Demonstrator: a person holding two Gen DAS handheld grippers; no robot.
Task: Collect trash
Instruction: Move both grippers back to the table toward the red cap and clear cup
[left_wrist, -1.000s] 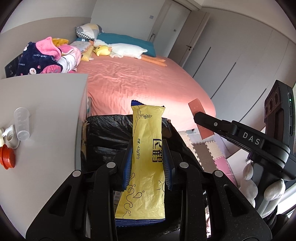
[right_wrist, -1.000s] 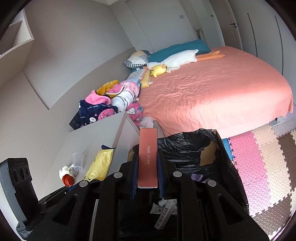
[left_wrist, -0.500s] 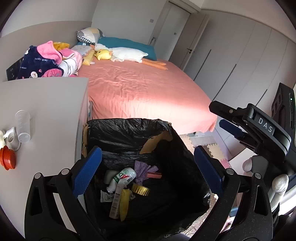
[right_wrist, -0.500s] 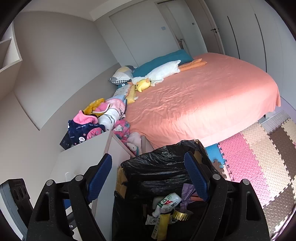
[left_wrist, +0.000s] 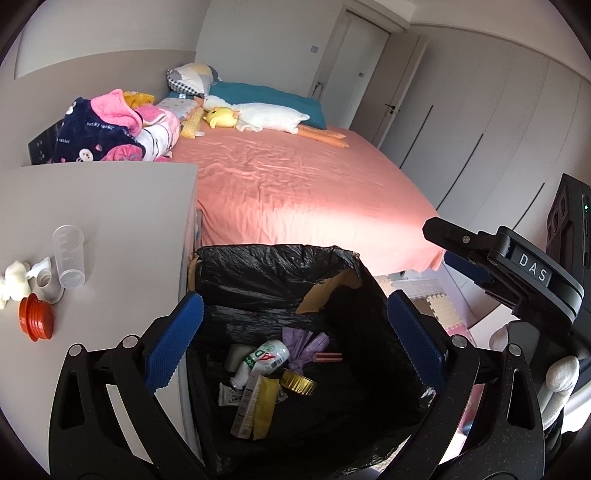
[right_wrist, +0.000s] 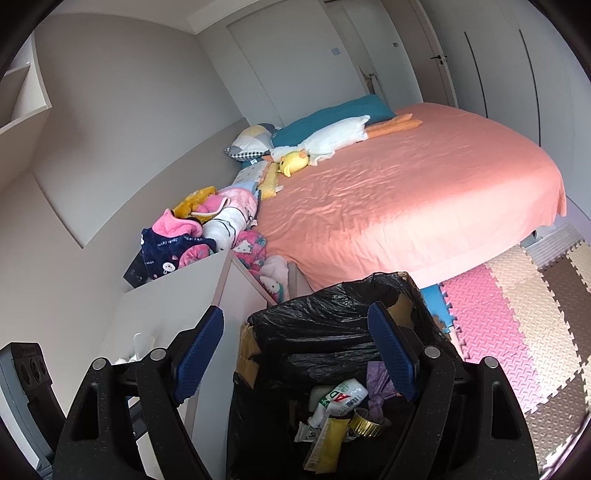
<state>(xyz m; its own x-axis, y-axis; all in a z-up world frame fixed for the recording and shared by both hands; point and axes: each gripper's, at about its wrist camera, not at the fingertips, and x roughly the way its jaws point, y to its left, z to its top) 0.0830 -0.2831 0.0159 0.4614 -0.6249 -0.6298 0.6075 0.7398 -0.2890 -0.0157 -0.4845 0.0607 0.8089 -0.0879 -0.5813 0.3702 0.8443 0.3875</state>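
Black plastic lines the trash bin (left_wrist: 273, 273), which stands between the pale worktop (left_wrist: 110, 229) and the foot of the salmon-pink bed (left_wrist: 303, 184). Both tools hang over its mouth. The left hand-held gripper (left_wrist: 291, 343) is spread wide with nothing between its blue pads (left_wrist: 173, 347), and the right hand-held gripper (right_wrist: 295, 354) is likewise released and bare.

Down in the bag lies the collected trash: a yellow wrapper (left_wrist: 264, 406) beside a long flat packet, a small white bottle (left_wrist: 264, 360) with green and red print, a crumpled purple wrapper (left_wrist: 304, 343), a gold tin lid (left_wrist: 297, 382) and a thin pink box (left_wrist: 328, 357) against the far side. A flap of brown cardboard (left_wrist: 325, 295) pokes through the liner at the rim.

On the worktop, left of the bin, stand a clear plastic cup (left_wrist: 69, 256), an orange cap (left_wrist: 36, 322) and some small white pieces (left_wrist: 14, 282). Bright blankets (left_wrist: 110, 129) are heaped at the head of the bed, with a white plush goose (left_wrist: 269, 116) lying across it.
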